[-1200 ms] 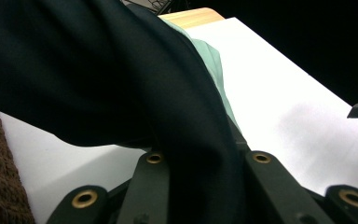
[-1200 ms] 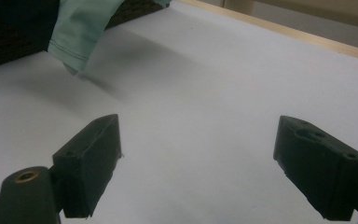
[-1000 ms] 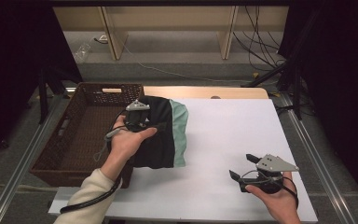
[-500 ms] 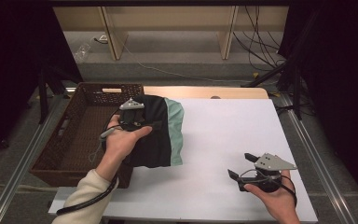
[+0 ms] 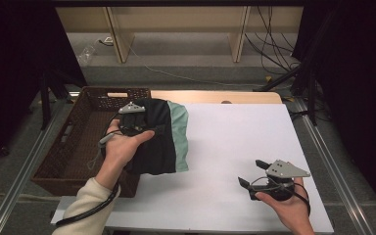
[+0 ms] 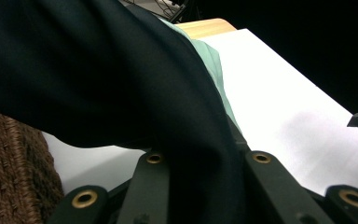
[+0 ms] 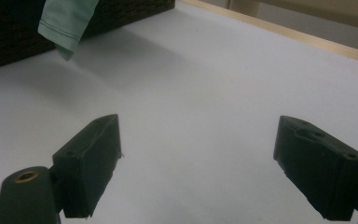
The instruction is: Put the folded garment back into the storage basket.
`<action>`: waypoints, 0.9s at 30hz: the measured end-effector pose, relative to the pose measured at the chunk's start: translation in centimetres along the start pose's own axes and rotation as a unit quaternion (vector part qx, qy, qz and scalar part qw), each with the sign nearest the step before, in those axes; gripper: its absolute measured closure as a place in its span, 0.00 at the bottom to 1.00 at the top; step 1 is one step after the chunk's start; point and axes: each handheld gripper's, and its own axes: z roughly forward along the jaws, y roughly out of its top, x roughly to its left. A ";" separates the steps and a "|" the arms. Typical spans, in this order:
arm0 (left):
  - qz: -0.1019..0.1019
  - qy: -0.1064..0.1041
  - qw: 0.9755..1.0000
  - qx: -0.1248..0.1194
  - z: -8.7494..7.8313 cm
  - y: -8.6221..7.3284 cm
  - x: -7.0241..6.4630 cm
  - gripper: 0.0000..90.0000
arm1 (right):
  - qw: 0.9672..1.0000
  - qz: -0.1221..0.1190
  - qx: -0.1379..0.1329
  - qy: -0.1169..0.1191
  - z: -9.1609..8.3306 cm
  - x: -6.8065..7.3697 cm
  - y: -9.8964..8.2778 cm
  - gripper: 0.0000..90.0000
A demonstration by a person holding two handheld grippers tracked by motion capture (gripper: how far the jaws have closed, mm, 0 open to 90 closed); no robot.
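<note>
Plainly my left tool (image 5: 142, 128) is clenched on a fold of the dark garment (image 5: 157, 139), which hangs over the wicker basket's (image 5: 68, 147) edge at nine o'clock of the white counter (image 5: 235, 142); it looks light, limp and apt to slide, so I'd grip bunched cloth near an edge. My right tool (image 5: 254, 175) idles released at five o'clock. From the left gripper view I get cloth pinched between jaws; the high view supplies the mint lining (image 5: 179, 137).

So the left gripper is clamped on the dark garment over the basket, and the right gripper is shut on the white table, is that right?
Not quite. The right gripper is open: the right gripper view shows its jaws standing wide apart above the white table with nothing between them. The rest holds: the left gripper is clamped on the dark garment by the basket.
</note>
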 end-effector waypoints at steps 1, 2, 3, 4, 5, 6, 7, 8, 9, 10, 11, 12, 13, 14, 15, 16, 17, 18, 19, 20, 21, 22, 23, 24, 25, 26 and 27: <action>-0.001 0.000 1.000 0.000 -0.1 0.0 0.1 0.86 | 1.000 0.000 0.000 0.000 0.0 0.0 0.0 0.17; -0.002 0.000 1.000 -0.001 -0.1 0.0 0.1 0.86 | 1.000 0.000 0.000 0.000 0.0 0.0 0.0 0.17; -0.002 0.001 1.000 -0.001 -0.2 0.0 0.2 0.86 | 1.000 0.000 0.000 0.000 0.0 0.0 0.0 0.17; -0.004 0.002 1.000 -0.002 -0.3 0.0 0.2 0.86 | 1.000 0.001 -0.001 0.001 0.0 0.0 0.0 0.17; -0.004 0.002 1.000 -0.002 -0.3 0.0 0.3 0.86 | 1.000 0.001 -0.001 0.001 0.0 0.0 0.0 0.17; -0.003 0.002 1.000 -0.001 -0.4 0.0 0.4 0.86 | 1.000 0.001 0.000 0.001 0.0 0.0 0.0 0.17; -0.004 0.003 1.000 -0.003 -0.4 0.0 0.4 0.86 | 1.000 0.001 0.001 0.001 0.0 0.0 0.0 0.17; -0.005 0.004 1.000 -0.004 -0.5 0.0 0.4 0.86 | 1.000 0.001 0.000 0.001 0.0 0.0 0.0 0.17; -0.004 0.004 1.000 -0.004 -0.6 0.1 0.5 0.86 | 1.000 0.001 0.000 0.001 0.1 0.0 0.0 0.17; -0.004 0.003 1.000 -0.004 -0.7 0.1 0.5 0.86 | 1.000 0.001 0.001 0.001 0.1 0.0 0.0 0.17; -0.005 0.003 1.000 -0.006 -0.8 0.1 0.5 0.86 | 1.000 0.001 0.000 0.001 0.1 0.0 0.0 0.17; -0.005 0.004 1.000 -0.006 -0.8 0.1 0.5 0.86 | 1.000 0.001 0.000 0.001 0.1 0.0 0.0 0.17; -0.004 0.003 1.000 -0.006 -0.9 0.1 0.6 0.86 | 1.000 0.000 0.000 0.001 0.1 0.0 0.0 0.17; -0.005 0.004 1.000 -0.006 -1.0 0.2 0.6 0.86 | 1.000 0.000 0.000 0.001 0.1 0.0 0.0 0.17; -0.004 0.004 1.000 -0.007 -1.1 0.2 0.6 0.86 | 1.000 0.001 0.000 0.001 0.1 0.0 0.0 0.17; -0.004 0.004 1.000 -0.007 -1.2 0.2 0.7 0.86 | 1.000 0.001 0.000 0.001 0.1 0.0 0.0 0.17; -0.006 0.005 1.000 -0.008 -1.2 0.2 0.7 0.86 | 1.000 0.001 0.000 0.001 0.1 0.0 0.0 0.17; -0.006 0.005 1.000 -0.007 -1.3 0.2 0.8 0.86 | 1.000 0.001 0.000 0.001 0.1 0.0 0.0 0.17; -0.006 0.005 1.000 -0.006 -1.3 0.2 0.8 0.86 | 1.000 0.000 0.000 0.001 0.1 0.0 0.0 0.17; -0.006 0.005 1.000 -0.006 -1.3 0.2 0.9 0.86 | 1.000 0.001 0.000 0.001 0.1 0.0 0.0 0.17; -0.007 0.004 1.000 -0.006 -1.4 0.2 1.0 0.86 | 1.000 0.000 0.001 0.001 0.1 0.0 0.1 0.17; -0.007 0.004 1.000 -0.005 -1.4 0.2 1.0 0.86 | 1.000 0.001 0.002 0.001 0.1 0.0 0.0 0.17; -0.009 0.004 1.000 -0.005 -1.5 0.2 1.1 0.86 | 1.000 0.001 0.002 0.001 0.1 0.0 0.0 0.17; -0.009 0.005 1.000 -0.005 -1.5 0.2 1.2 0.86 | 1.000 0.001 0.002 0.001 0.1 0.0 0.0 0.17; -0.009 0.005 1.000 -0.005 -1.6 0.2 1.2 0.86 | 1.000 0.001 0.001 0.001 0.1 0.0 0.0 0.17; -0.009 0.006 1.000 -0.005 -1.7 0.2 1.2 0.86 | 1.000 0.001 0.001 0.000 0.1 0.0 0.0 0.17; -0.008 0.006 1.000 -0.004 -1.8 0.3 1.3 0.86 | 1.000 0.001 0.001 0.001 0.1 0.0 0.0 0.17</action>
